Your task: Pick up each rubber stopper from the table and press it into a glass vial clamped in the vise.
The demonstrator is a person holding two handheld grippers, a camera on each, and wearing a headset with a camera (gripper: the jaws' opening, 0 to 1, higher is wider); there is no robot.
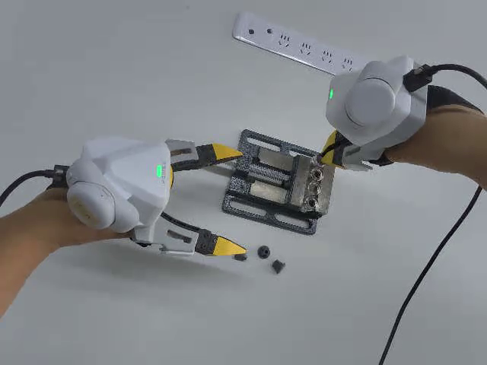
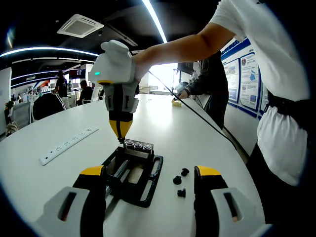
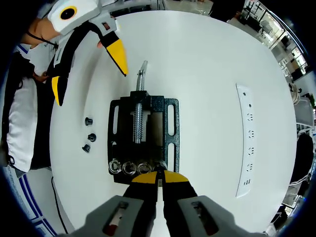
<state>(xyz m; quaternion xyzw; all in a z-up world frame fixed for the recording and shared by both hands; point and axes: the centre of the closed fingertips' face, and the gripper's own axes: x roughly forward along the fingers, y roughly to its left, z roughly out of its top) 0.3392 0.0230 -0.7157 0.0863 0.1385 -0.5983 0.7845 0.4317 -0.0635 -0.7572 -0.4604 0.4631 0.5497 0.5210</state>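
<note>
Item one, the white bench (image 1: 114, 76): carries everything listed below. Item two, the black metal vise (image 1: 259, 204): sits mid-bench, screw running down its middle, with a row of clear glass vials (image 1: 312, 188) clamped upright at one end. In the right gripper view I count three mouths, pale rings with dark centres. I read them as unstoppered, though at this size I cannot be sure. Item three, the small black rubber stoppers (image 1: 264, 252): three, loose on the bench near the vise, close together, none touching a gripper. Item four, the right gripper (image 1: 331, 148): yellow-tipped, jaws drawn together, tips down at one end of the vial row, just beside the nearest visible mouth. Whether a stopper or a fourth vial sits under the tips is hidden from me. Item five, the left gripper (image 1: 230, 199): jaws spread wide, holding nothing, poised above the bench with one yellow tip near the closest stopper. Item six, a white power strip (image 1: 297, 44): beyond the vise, well apart, no part of the job. Progress, as I judge it: at most one stopper is being seated. Three lie on the bench and three vials appear to want them, so most of the work is ahead.
</note>
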